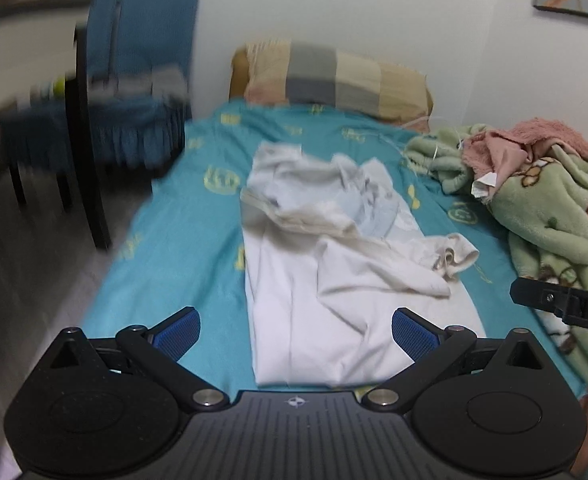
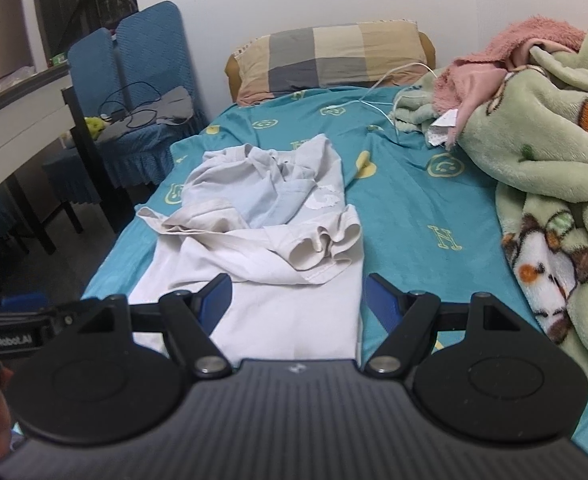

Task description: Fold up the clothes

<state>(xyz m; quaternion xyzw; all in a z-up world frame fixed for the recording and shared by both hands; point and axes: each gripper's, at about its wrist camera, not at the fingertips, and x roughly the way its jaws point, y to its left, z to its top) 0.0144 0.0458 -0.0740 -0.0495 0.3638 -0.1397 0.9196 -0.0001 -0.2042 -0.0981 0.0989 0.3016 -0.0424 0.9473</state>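
Both grippers, left gripper point(image 1: 296, 332) and right gripper point(image 2: 296, 300), released above half-folded white shirt point(image 2: 261, 264) (sleeves in, final folds pending).

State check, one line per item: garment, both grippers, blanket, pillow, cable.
white shirt: flat on the bed sheet, lower half smooth, sleeves and collar end crumpled, not yet folded
left gripper: open, empty, above shirt's near end
right gripper: open, empty, above shirt's near hem
green blanket: bunched in a heap
pink towel: crumpled on the blanket
pillow: propped against the wall
white cable: loose across the sheet
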